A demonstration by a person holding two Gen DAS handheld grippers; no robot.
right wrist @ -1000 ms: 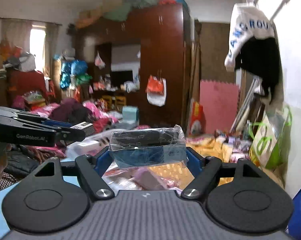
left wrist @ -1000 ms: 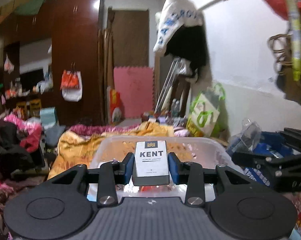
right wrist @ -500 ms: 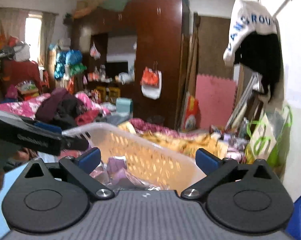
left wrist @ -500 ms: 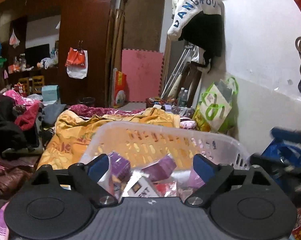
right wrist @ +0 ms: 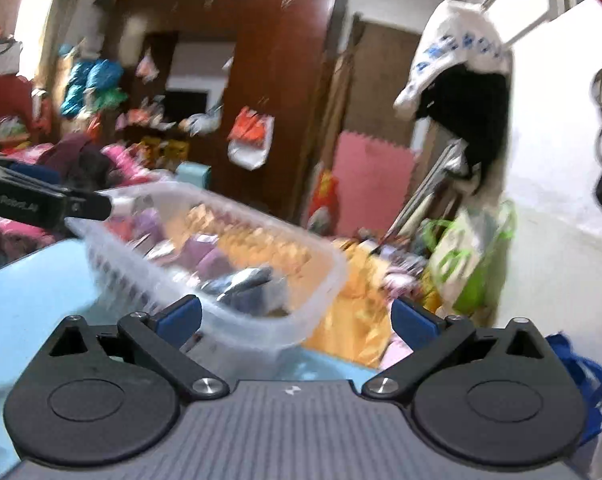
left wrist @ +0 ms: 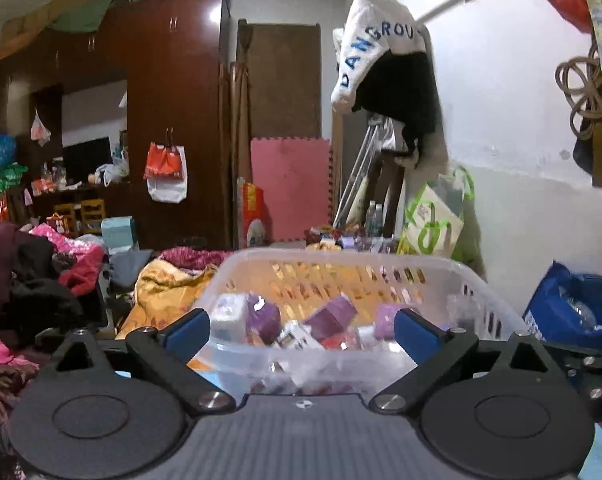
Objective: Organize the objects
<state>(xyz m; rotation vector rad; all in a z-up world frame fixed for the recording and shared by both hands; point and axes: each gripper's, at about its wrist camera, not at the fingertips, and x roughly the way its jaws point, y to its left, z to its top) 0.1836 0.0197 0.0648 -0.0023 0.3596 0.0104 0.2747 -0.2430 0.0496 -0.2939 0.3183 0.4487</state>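
Observation:
A clear plastic basket [left wrist: 341, 256] stands straight ahead of my left gripper [left wrist: 301, 330], whose jaws are opening with nothing held between them. Inside the basket lie purple packets [left wrist: 329, 318], a white box [left wrist: 229, 314] and other small packs. In the right wrist view the basket [right wrist: 261, 220] sits to the left on a light blue surface [right wrist: 33, 292], with a dark plastic-wrapped pack [right wrist: 241, 280] inside near its corner. My right gripper [right wrist: 297, 318] is open and empty beside that corner. The left gripper's finger [right wrist: 41, 204] reaches in over the basket's far left rim.
A yellow blanket [left wrist: 165, 292] and heaped clothes [left wrist: 41, 264] lie left of the basket and beyond it. At the right stand a blue bag [left wrist: 565, 308], a green-and-white bag [left wrist: 433, 220] and the white wall [left wrist: 521, 140]. A dark wardrobe [left wrist: 173, 100] fills the back.
The left gripper let go of the white KENT pack and the right let go of its clear-wrapped dark pack; both now stand wide. Both sank toward the basket, and the right view swung.

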